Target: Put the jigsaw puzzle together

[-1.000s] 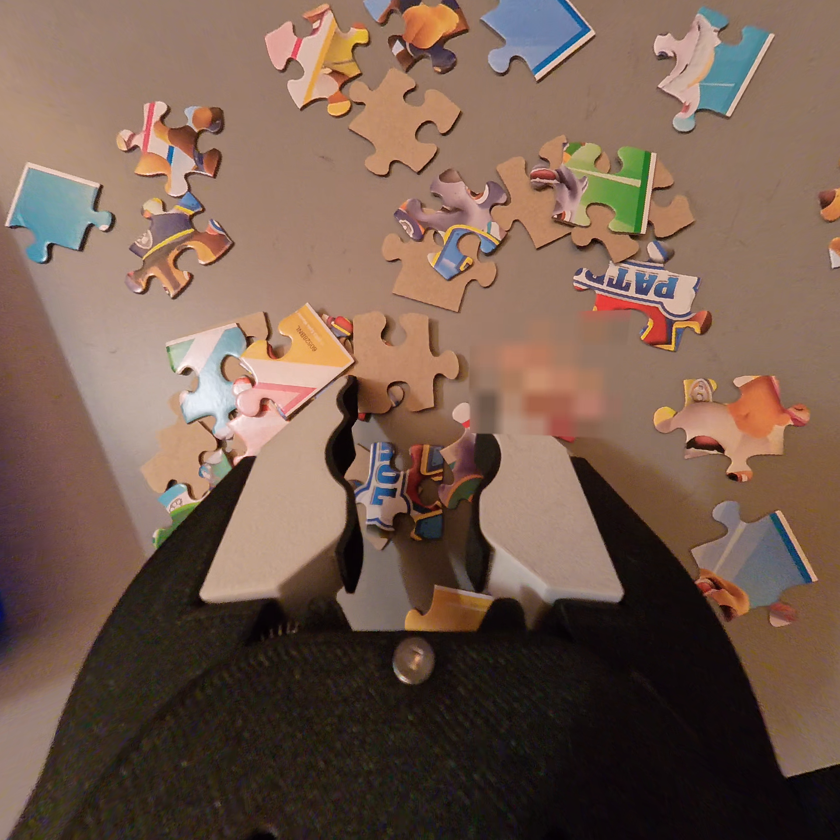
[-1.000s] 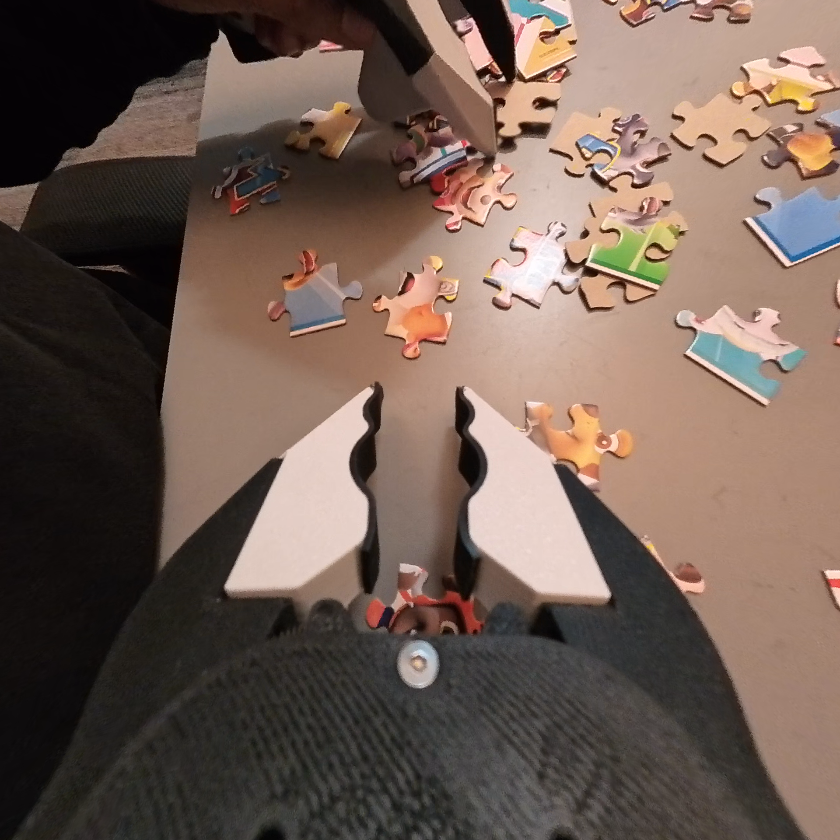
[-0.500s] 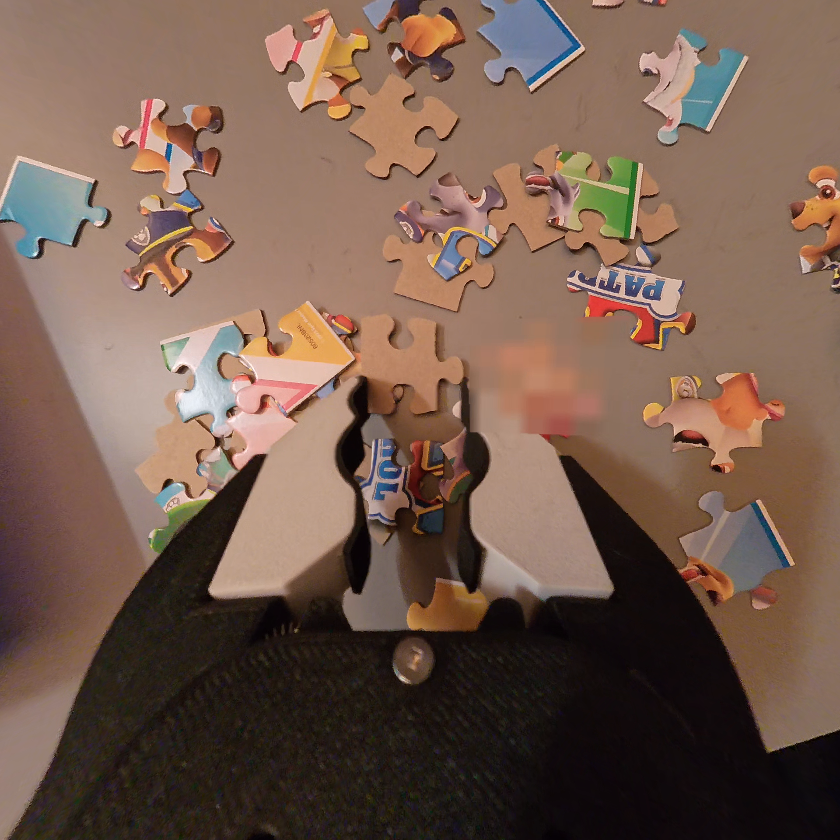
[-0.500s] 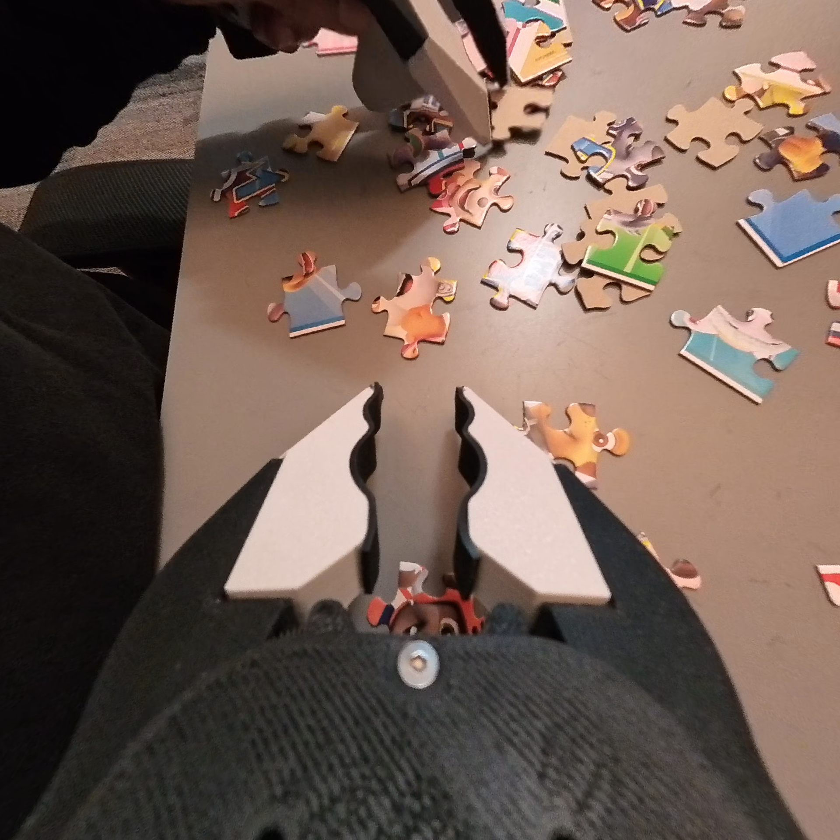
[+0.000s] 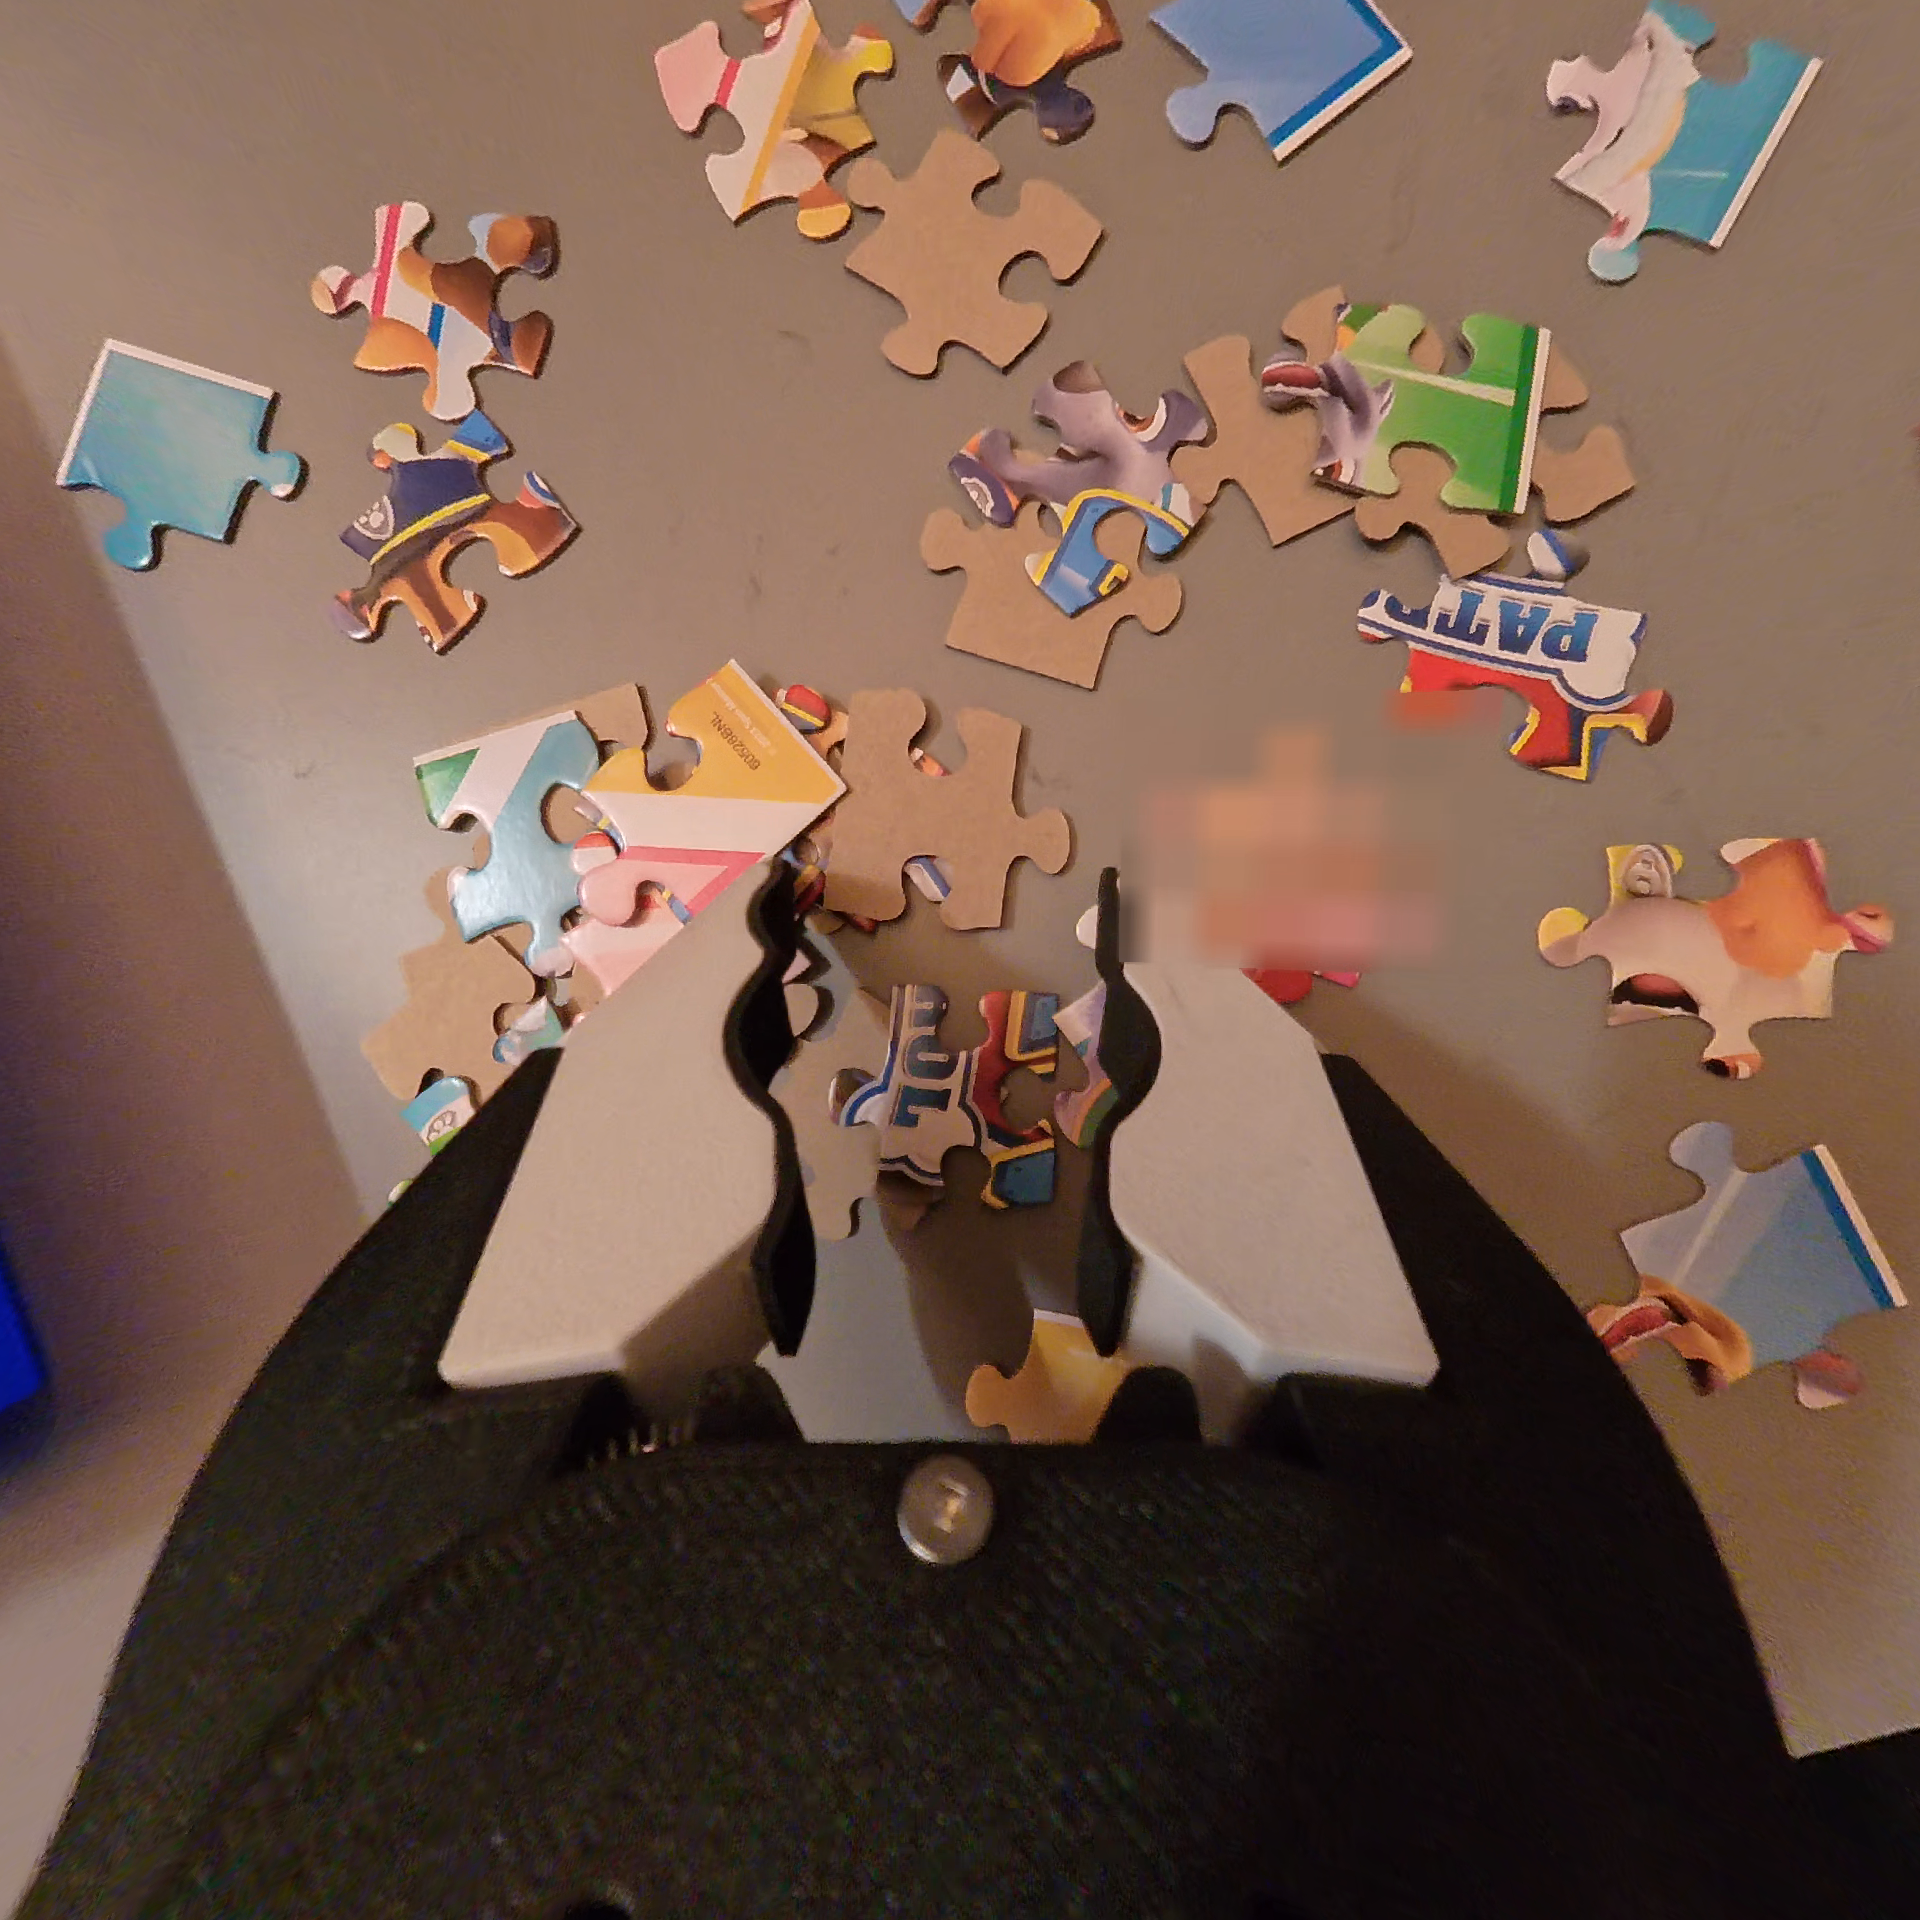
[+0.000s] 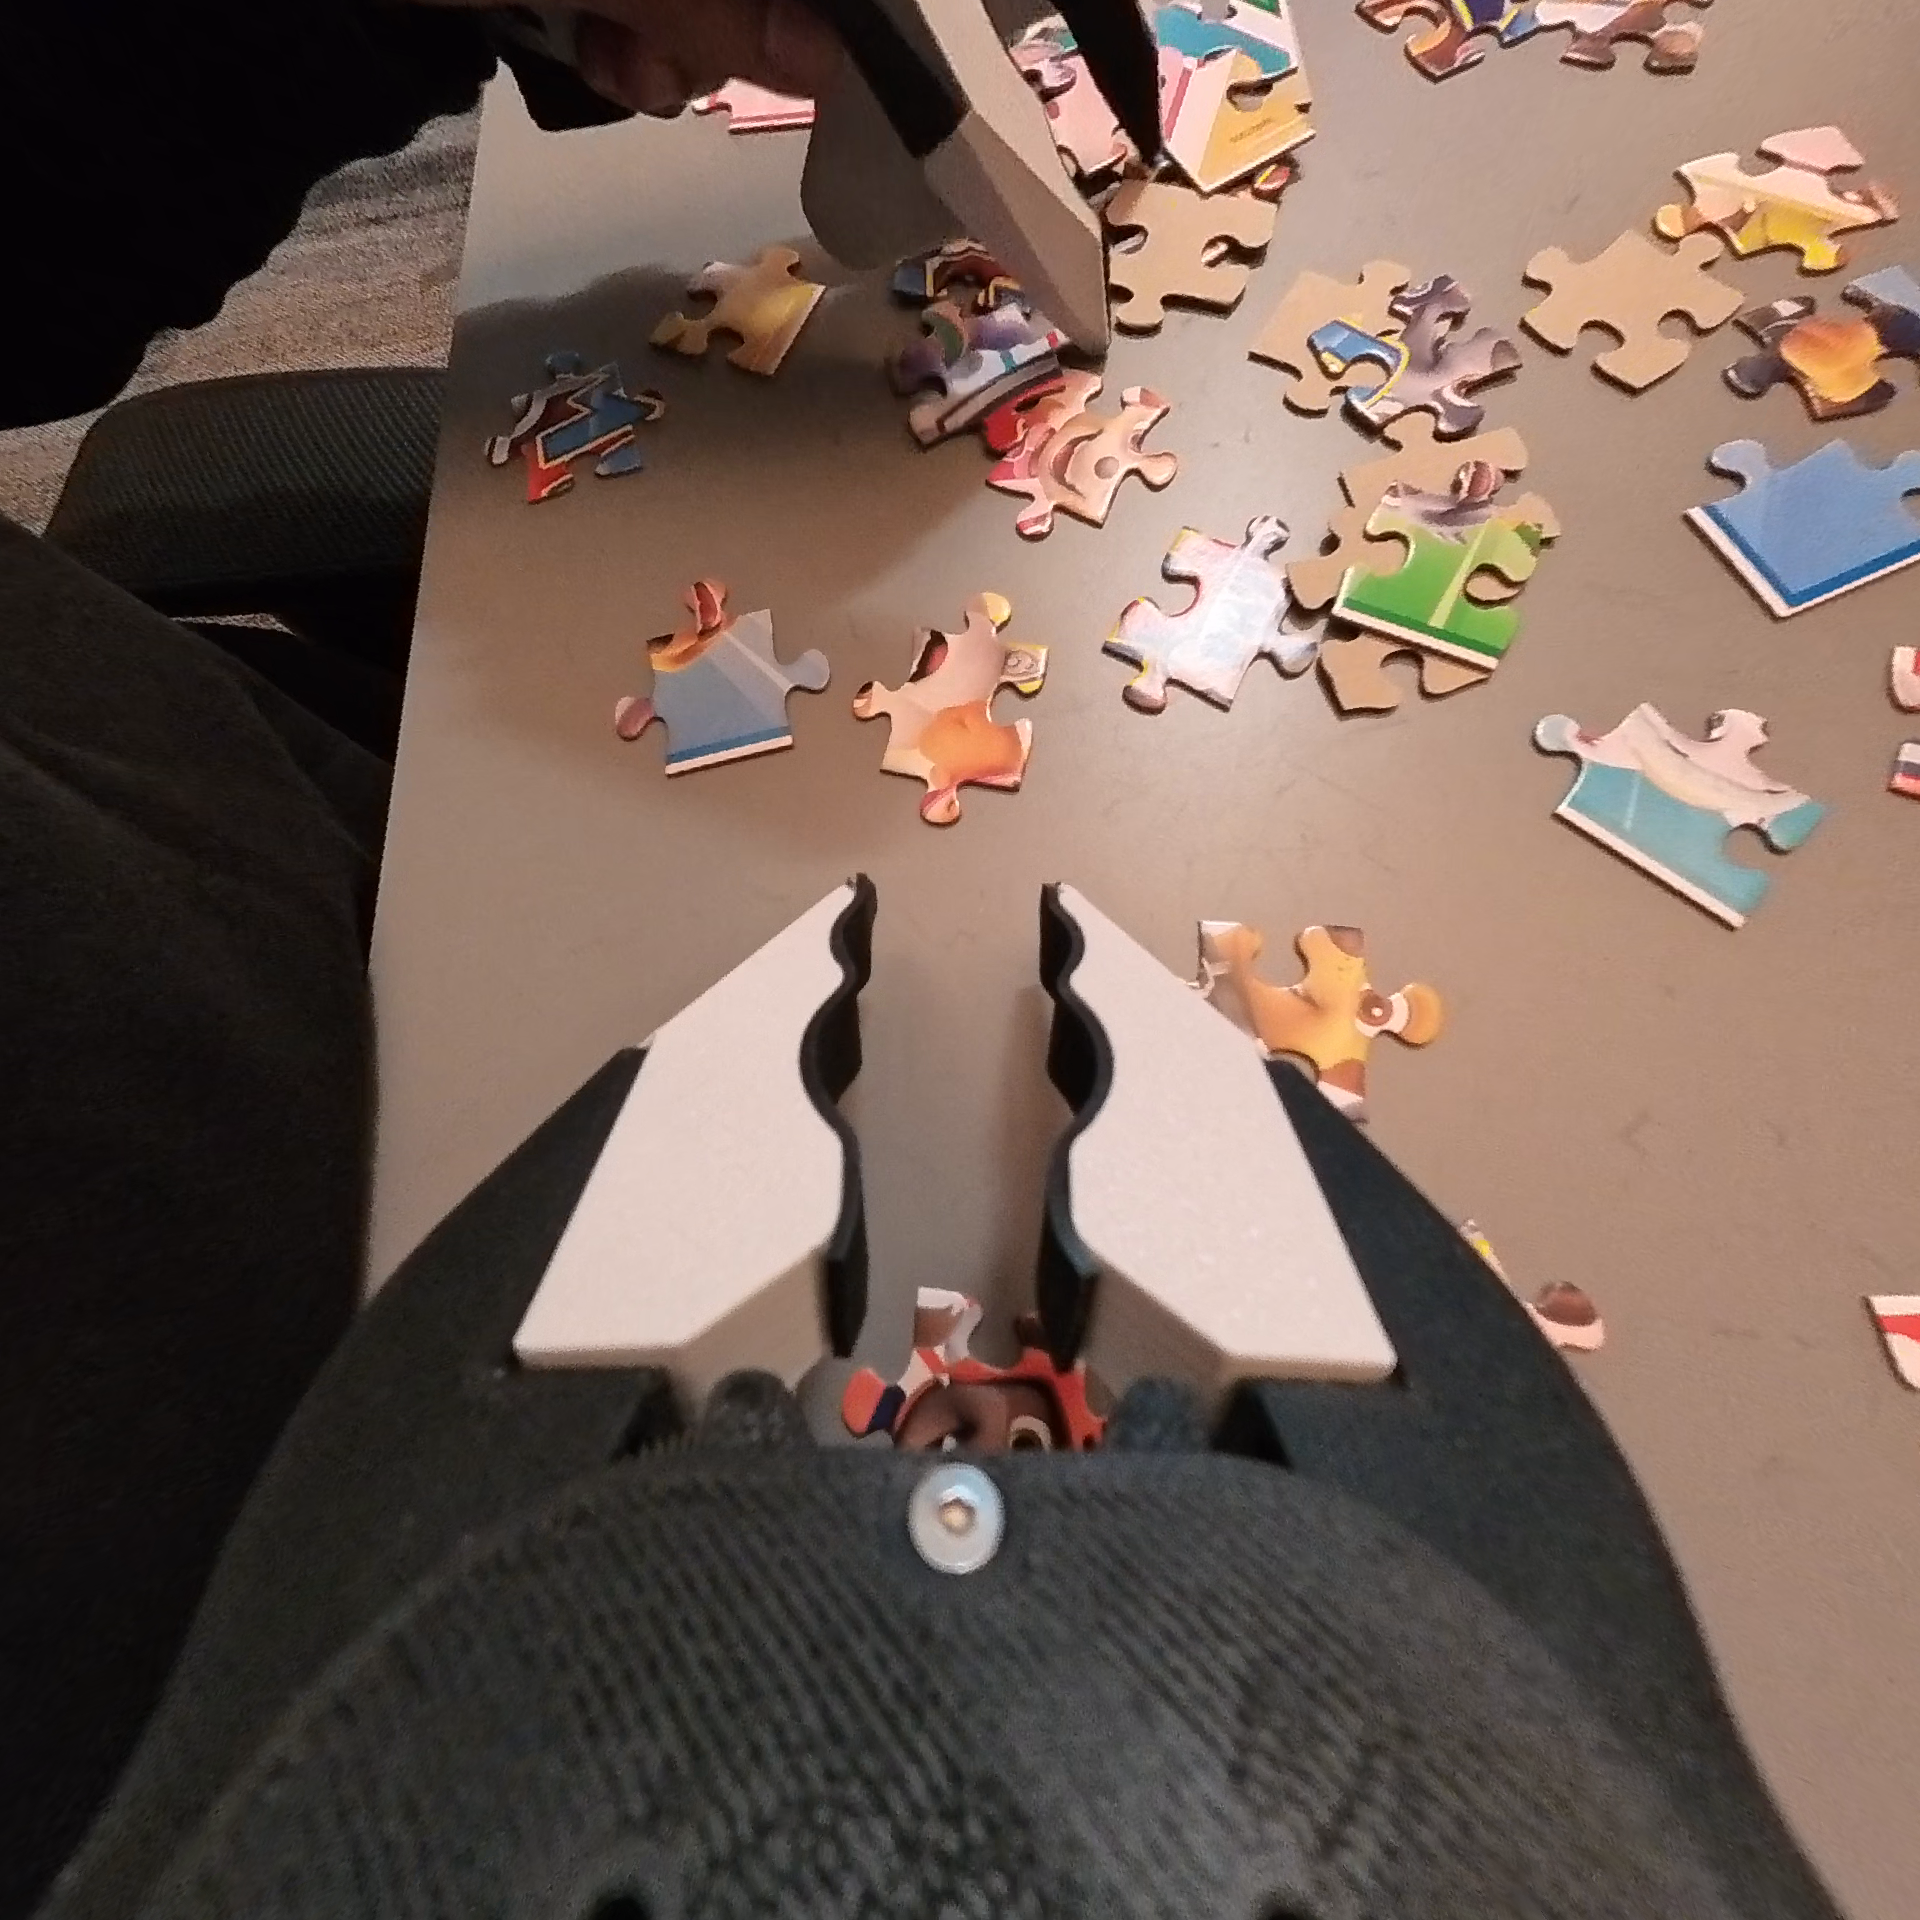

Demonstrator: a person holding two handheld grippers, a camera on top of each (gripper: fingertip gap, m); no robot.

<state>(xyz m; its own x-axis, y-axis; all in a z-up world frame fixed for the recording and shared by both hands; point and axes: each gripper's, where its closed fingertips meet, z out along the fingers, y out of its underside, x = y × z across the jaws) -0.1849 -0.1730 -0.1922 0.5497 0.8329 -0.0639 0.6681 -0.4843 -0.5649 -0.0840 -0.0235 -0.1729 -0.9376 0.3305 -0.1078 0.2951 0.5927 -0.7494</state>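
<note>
1. L wrist view looks down on the desk. The left gripper has its fingers apart, nothing held. A plain brown puzzle piece lies face down just past the tips, not touched by the pads.
2. Between the L fingers, flat on the desk, sits a blue-red piece. A yellow piece peeks out near the gripper's base.
3. Only this view shows the desk's L edge, w/ a blue corner piece near it, and a stack of pieces w/ a yellow-pink piece on top by the L finger.
4. R wrist view shows the right gripper, fingers apart over bare desk, nothing between the pads. It sits near the desk's near edge.
5. Only this view shows the left gripper from the side, tips down by the brown piece, w/ a hand behind it.
6. An orange dog piece lies just R of the R finger, partly hidden by it. A red-orange piece is half hidden at the gripper's base.
7. A green piece rests on brown pieces, mid desk.
</note>
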